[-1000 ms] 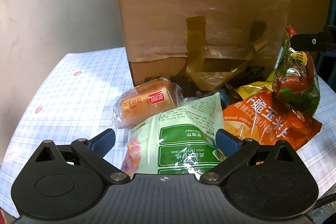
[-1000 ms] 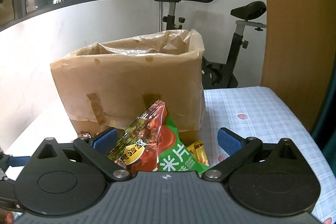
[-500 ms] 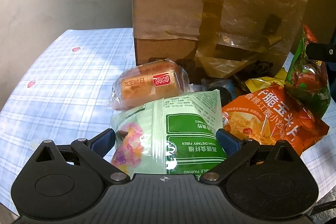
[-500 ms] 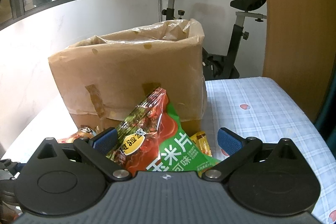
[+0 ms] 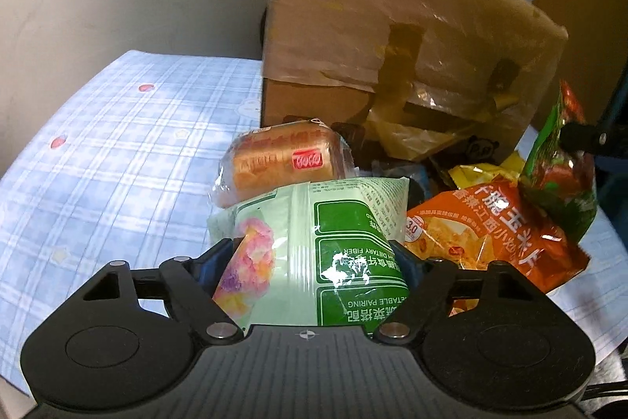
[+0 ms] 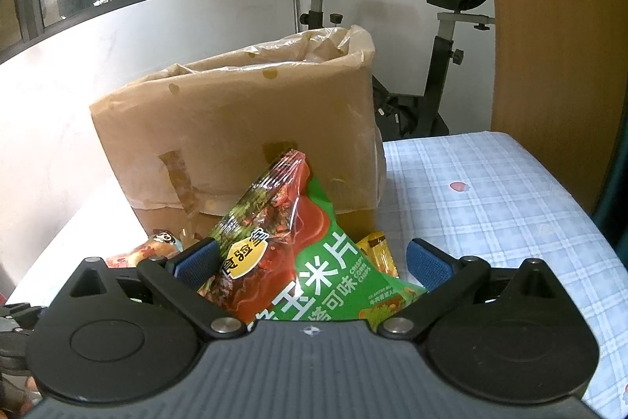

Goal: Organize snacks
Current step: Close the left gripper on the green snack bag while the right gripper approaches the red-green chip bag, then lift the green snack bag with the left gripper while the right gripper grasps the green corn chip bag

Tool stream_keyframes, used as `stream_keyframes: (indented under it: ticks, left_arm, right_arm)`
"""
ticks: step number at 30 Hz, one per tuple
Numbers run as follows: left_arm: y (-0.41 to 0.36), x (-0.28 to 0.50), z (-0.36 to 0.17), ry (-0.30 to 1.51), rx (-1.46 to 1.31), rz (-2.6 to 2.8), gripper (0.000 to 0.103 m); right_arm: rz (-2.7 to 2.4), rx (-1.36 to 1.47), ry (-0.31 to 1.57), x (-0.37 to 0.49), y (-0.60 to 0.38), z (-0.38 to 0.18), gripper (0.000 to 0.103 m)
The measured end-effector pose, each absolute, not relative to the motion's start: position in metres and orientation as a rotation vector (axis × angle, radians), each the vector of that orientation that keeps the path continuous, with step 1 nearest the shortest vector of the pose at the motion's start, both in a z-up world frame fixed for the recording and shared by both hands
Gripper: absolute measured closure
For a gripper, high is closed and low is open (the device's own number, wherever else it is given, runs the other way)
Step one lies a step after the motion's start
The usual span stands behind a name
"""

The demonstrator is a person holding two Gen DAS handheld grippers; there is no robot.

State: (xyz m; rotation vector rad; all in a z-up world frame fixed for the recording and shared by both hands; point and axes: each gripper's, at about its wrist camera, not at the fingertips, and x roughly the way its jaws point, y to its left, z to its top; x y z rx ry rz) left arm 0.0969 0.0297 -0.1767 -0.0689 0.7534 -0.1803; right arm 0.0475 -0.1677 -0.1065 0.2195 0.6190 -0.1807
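Note:
In the left wrist view my left gripper [image 5: 310, 254] has its jaws closing on a pale green snack packet [image 5: 337, 222], and both blue pads touch its sides. Behind the packet lies a wrapped bread roll [image 5: 282, 160], and an orange chips bag [image 5: 498, 230] rests to its right. A red-and-green corn chips bag [image 6: 290, 234] stands upright between the fingers of my right gripper [image 6: 312, 262], which is open, its right pad clear of the bag. The same bag [image 5: 557, 175] shows at the right edge of the left wrist view. Behind the snacks stands a plastic-lined cardboard box [image 6: 235, 136].
A blue checked tablecloth [image 5: 117, 163] covers the table. Small yellow packets [image 6: 376, 250] and dark wrappers lie at the box's foot. An exercise bike [image 6: 443, 65] stands behind the table, and a wooden panel [image 6: 549, 26] rises at the right.
My left gripper has moved in and down over the pale green packet, and its jaws have narrowed onto it. The right gripper's view has barely shifted.

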Motion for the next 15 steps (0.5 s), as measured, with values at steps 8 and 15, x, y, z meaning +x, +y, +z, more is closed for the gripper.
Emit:
stream_keyframes:
  ticks: [8,15]
  left_arm:
    - [0.039,0.080,-0.164,0.699,-0.103,-0.179,0.020]
    - [0.047,0.071,-0.158,0.659,-0.130,-0.161,0.020]
  right_arm:
    - [-0.161,0.165,0.596,0.040,-0.160,-0.107,0.000]
    - [-0.102,0.116,0.578,0.030,-0.151,-0.108,0.000]
